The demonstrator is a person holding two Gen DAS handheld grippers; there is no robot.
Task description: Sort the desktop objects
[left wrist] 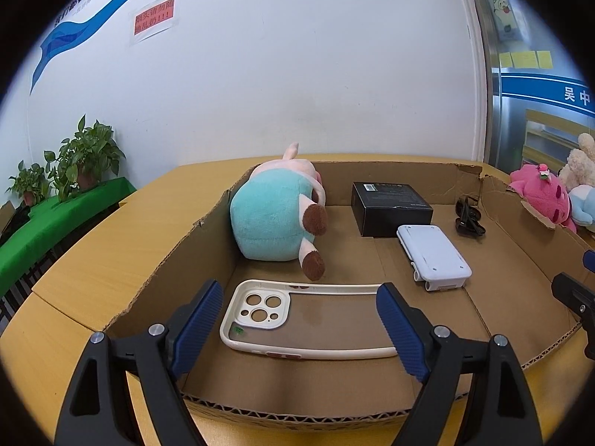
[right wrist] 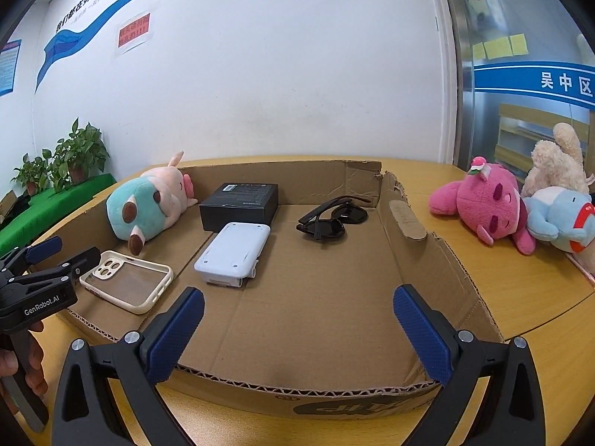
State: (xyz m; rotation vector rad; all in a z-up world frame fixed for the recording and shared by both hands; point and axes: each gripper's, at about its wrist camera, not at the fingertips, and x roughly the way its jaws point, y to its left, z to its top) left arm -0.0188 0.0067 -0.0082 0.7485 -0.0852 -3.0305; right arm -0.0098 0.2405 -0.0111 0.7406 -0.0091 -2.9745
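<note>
While both tongs hang released over the box (right wrist: 409, 223), left tongs (left wrist: 299, 319) straddling phone case (left wrist: 297, 319) at 6 o'clock. Risk: thin rim slipping from pads, or snagging plush (left wrist: 275, 212) at 11 o'clock.

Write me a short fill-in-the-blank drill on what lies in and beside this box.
1. The phone case lies inside the cardboard ____.
2. The sunglasses are ____ in colour.
3. The pink plush lies ____ the box, on the table.
4. Both the left gripper and the right gripper are ____.

Missing words: box; black; outside; open
</note>
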